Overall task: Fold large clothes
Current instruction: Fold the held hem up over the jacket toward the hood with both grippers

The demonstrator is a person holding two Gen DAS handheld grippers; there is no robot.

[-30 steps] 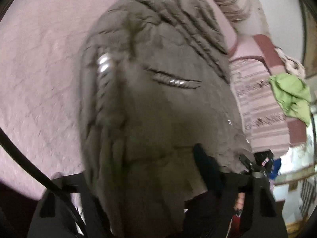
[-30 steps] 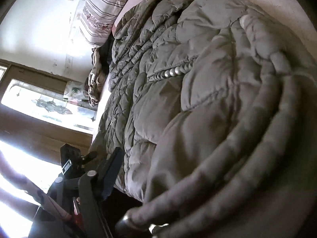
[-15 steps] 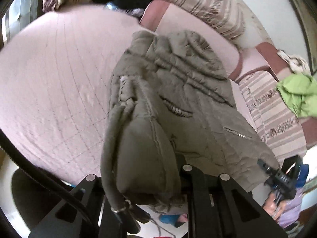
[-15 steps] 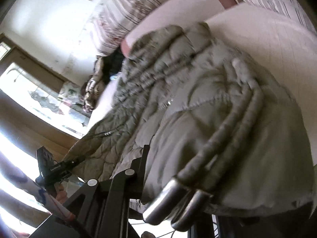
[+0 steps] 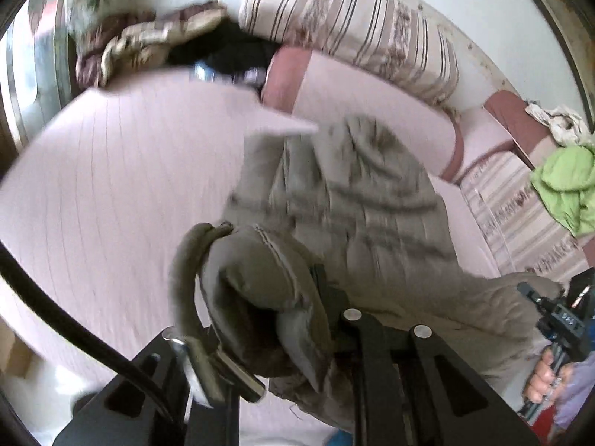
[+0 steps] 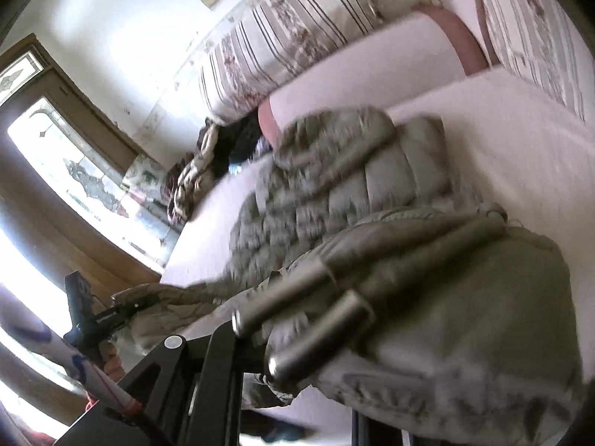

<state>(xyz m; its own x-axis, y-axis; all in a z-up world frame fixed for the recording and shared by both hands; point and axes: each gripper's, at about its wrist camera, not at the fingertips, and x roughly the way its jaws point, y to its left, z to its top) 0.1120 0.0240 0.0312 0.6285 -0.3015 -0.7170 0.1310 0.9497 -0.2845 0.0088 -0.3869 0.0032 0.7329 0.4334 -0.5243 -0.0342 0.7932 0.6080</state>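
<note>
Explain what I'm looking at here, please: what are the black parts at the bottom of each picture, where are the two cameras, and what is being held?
No robot: a person holds a pair of hand tongs in each hand, with a fisheye camera looking forward along each. The left tongs and right tongs are each shut on the hem of a grey-green quilted jacket, lifted off a pink bed cover. The jacket's far end lies on the cover. Striped cushions and a green cloth lie behind.
</note>
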